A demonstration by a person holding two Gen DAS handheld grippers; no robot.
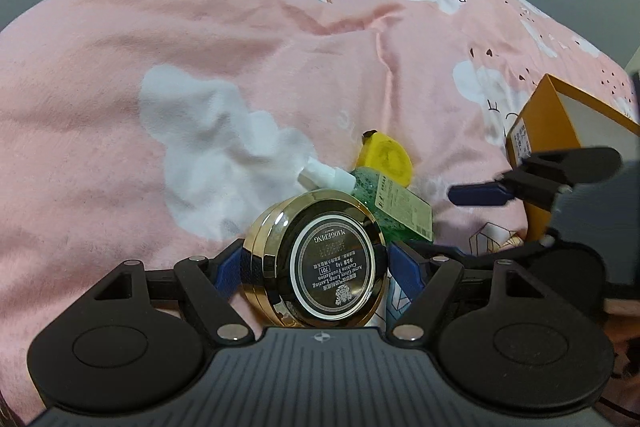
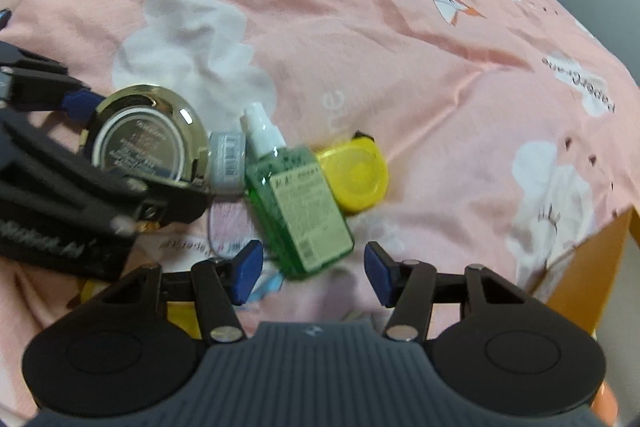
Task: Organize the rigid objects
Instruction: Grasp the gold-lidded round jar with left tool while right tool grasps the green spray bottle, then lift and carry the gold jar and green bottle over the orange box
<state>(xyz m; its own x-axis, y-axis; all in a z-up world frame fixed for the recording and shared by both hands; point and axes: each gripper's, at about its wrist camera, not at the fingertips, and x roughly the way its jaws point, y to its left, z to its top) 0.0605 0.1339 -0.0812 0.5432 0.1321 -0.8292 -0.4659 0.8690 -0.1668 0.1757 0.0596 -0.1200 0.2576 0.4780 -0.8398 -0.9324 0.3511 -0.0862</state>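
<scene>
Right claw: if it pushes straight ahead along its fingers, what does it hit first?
Most likely the green spray bottle. Its lower end lies just ahead of the right claw, roughly between the open fingertips, flat on the pink bedcover. The yellow case sits beyond it. Depth is uncertain.

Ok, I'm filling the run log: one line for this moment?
left gripper: shut on gold compact | right gripper: open, empty | green spray bottle: lying on bedspread
</scene>
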